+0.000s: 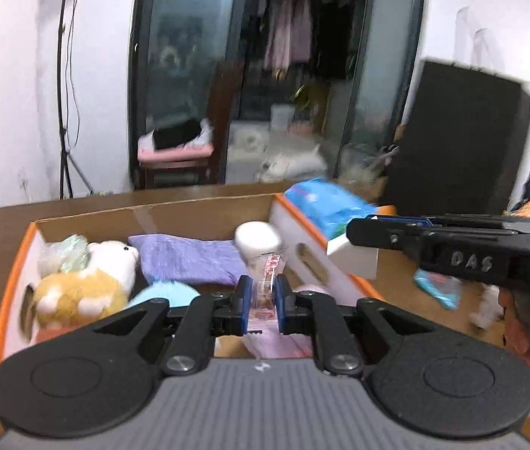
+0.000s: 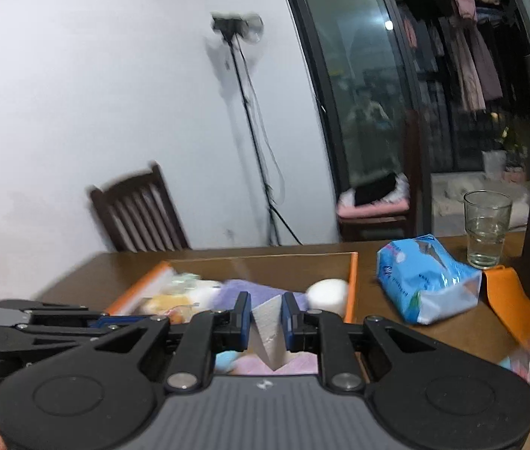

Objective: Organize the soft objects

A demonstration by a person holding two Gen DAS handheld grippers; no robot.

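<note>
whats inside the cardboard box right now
Inside the cardboard box: an orange and white plush toy, a purple cloth, a white round thing and something light blue. The near end is covered by the left gripper.

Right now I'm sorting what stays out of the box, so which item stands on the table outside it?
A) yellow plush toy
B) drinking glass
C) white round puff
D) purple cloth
B: the drinking glass stands on the table, right of the box beyond the blue tissue pack.
</note>
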